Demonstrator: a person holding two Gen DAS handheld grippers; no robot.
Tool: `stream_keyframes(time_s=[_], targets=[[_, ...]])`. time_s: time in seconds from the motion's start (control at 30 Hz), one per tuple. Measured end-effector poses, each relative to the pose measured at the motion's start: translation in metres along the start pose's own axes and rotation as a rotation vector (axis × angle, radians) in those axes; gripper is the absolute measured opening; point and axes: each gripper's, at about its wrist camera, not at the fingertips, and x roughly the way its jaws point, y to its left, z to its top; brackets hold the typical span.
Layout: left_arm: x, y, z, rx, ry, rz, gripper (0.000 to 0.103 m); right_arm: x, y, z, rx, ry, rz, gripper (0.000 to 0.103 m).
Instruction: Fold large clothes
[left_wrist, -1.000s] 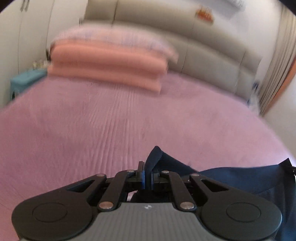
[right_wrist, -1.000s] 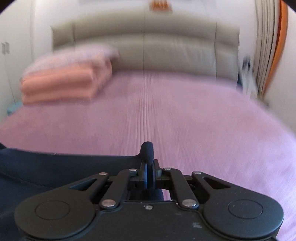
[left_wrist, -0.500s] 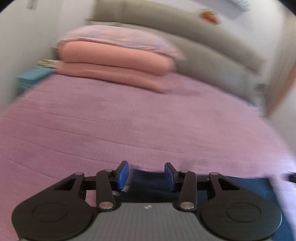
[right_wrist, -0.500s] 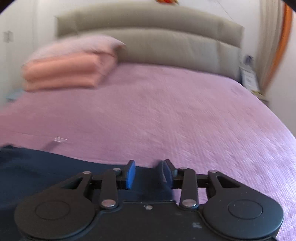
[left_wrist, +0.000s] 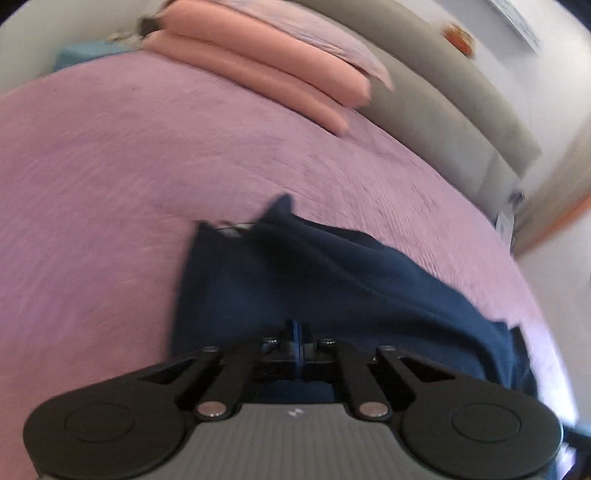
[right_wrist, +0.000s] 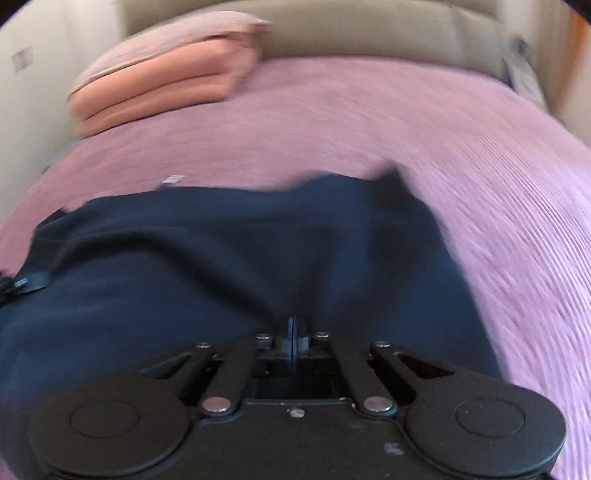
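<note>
A dark navy garment (left_wrist: 332, 273) lies spread on the purple bed cover (left_wrist: 110, 155), its far edge rumpled with a white label showing. It also fills the near half of the right wrist view (right_wrist: 221, 258). My left gripper (left_wrist: 296, 332) is shut with its blue pads together, over the garment's near part; no cloth shows between the pads. My right gripper (right_wrist: 292, 332) is shut the same way above the garment's near middle. Both views are motion-blurred.
Stacked pink pillows (left_wrist: 266, 62) lie at the head of the bed by the grey padded headboard (left_wrist: 443, 96). They also show in the right wrist view (right_wrist: 166, 85). A teal nightstand (left_wrist: 85, 57) stands left of the bed. Bare purple cover (right_wrist: 480, 166) surrounds the garment.
Both grippers held the garment a second ago, opened and let it go half a second ago, and are now shut again, drawn back and higher over the laid-out garment.
</note>
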Motion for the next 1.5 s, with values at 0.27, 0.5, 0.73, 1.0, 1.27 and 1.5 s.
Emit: stream_keyframes(time_s=[0.27,0.5,0.73,1.0,1.27,1.5], targets=[[-0.060,-0.084,-0.054,0.131,0.060,-0.180,0.021,-0.079,0.051,-0.022,-0.006,-0.094,0.168,0.008],[-0.049,-0.059,-0.108,0.001,0.131,-0.101,0.003,-0.045,0.070,-0.072,-0.047,-0.005,0.137,0.003],[-0.092,-0.010,-0.123,-0.140,0.137,-0.015,0.012,-0.058,0.060,-0.081,-0.031,0.010,0.115,0.000],[-0.137,0.034,-0.130,-0.381,0.004,0.071,0.073,-0.104,0.091,-0.071,-0.119,-0.123,0.177,0.006],[-0.108,0.052,-0.129,-0.509,-0.123,-0.040,0.078,-0.068,0.106,-0.078,-0.104,-0.089,0.176,0.006],[-0.060,0.035,-0.102,-0.509,-0.176,-0.099,0.069,-0.074,0.097,-0.080,-0.054,-0.142,0.177,0.006]])
